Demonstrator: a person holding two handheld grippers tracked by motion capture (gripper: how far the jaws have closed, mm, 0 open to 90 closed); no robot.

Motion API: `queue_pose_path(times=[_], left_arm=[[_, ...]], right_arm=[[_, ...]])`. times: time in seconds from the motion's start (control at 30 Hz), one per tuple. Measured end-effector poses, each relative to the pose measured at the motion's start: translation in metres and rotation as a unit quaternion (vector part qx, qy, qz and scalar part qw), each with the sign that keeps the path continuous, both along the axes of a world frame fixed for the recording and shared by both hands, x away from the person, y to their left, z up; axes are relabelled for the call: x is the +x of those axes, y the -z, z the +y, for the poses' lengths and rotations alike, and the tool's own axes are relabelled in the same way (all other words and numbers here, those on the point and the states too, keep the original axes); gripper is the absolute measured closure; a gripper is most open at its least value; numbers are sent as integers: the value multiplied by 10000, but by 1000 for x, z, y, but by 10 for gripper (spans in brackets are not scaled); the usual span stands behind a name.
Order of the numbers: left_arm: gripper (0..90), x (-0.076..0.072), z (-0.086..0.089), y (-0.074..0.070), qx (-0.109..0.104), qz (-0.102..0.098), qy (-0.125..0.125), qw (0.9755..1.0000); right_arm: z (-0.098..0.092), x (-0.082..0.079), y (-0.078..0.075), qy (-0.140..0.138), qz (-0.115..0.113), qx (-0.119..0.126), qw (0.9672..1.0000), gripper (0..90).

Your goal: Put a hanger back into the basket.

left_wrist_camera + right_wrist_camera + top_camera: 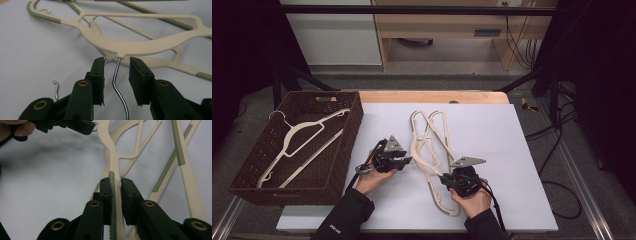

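On the white table sheet, the right gripper [115, 185] clamps a beige hanger's [428, 150] ribbed arm while the left gripper's [116, 65] parted jaws straddle its wire hook [117, 82]; squeezing squarely near the neck should prevent slipping.

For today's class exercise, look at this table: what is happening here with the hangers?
A person works two handheld tongs over a pile of cream plastic hangers on the white table. The right tongs are shut on a hanger's arm. The left tongs straddle the metal hook of a hanger, pads not yet pressing it. One hanger already lies in the brown basket.
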State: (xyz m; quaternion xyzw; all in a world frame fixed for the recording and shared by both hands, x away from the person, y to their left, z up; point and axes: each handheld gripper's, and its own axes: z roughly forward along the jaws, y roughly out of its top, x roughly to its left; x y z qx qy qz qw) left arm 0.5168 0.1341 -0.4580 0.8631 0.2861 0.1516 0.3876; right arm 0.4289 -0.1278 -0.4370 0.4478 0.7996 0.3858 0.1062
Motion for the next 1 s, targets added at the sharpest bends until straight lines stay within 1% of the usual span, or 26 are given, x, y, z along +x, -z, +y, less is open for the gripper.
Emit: queue_pose_path(times=[0.07,0.1,0.17,0.2,0.23,0.27,0.3,0.33,0.37,0.4,0.43,0.47,0.53,0.57,0.6,0.63,0.67,0.7,0.73,0.77,0.8,0.83,0.87,0.9,0.97,1.0], left_arm=[[699,1,-2,1,101,9,16,9999],[720,2,-1,1,63,35,68,10000],[791,2,0,1,86,27,110,9999],[807,0,-2,0,213,-1,151,9997],[809,0,-2,0,213,-1,151,9997],[809,-1,-2,-1,311,-37,172,9994],[813,-1,-2,-1,324,-33,165,9993],[815,-3,-2,-3,350,-43,170,9992],[817,-3,-2,-3,350,-43,170,9992],[819,-4,-3,-4,397,-72,143,9991],[819,-5,-3,-6,465,-102,139,9988],[824,-8,-6,-8,669,-223,94,9975],[827,-10,-7,-12,882,-248,119,9957],[827,-11,-8,-12,853,-277,72,9959],[828,-11,-8,-12,853,-277,72,9959],[828,-11,-7,-13,900,-232,86,9956],[829,-13,-8,-14,848,-191,28,9962],[829,-13,-8,-14,848,-191,28,9962],[829,-14,-8,-15,929,-128,37,9956],[830,-14,-8,-15,929,-128,37,9956],[830,-16,-9,-16,1065,-118,9,9942],[831,-16,-9,-16,1065,-118,9,9942],[831,-17,-9,-16,1073,-117,0,9942],[832,-18,-9,-17,1047,-127,-14,9944],[834,-20,-10,-20,1099,-189,-24,9938],[834,-20,-10,-20,1099,-189,-24,9938]], right_arm=[[-1,0,0,-3,-3,-45,10000,799],[-1,-1,-1,-10,8,-31,10000,799],[-2,-1,0,-31,-5,-17,10000,799],[-3,0,0,-38,2,-11,10000,798],[-3,0,0,-38,2,-11,10000,798],[-3,0,0,-50,12,-14,10000,798],[-2,-1,0,-69,57,1,10000,797],[-3,0,1,-152,8,-29,9999,796],[-3,0,1,-152,8,-29,9999,796],[-3,0,1,-180,86,5,9998,794],[-3,0,1,-180,86,5,9998,794],[-3,0,2,-236,161,50,9996,791],[-1,0,4,-303,151,21,9994,787],[-1,0,5,-354,176,-51,9992,784],[-1,0,5,-354,176,-51,9992,784],[1,-1,5,-367,180,-61,9991,781],[3,-1,5,-413,354,-36,9985,749],[3,0,6,-461,276,-159,9984,723],[5,-1,6,-435,354,-179,9983,703],[5,-1,6,-435,354,-179,9983,703],[4,-1,5,-547,169,-242,9981,655],[4,-1,5,-547,169,-242,9981,655],[5,-1,3,-527,51,-191,9984,614],[5,-1,1,-589,-127,-189,9980,566],[11,0,-5,-486,-665,-136,9965,467],[11,0,-5,-486,-665,-136,9965,467]])
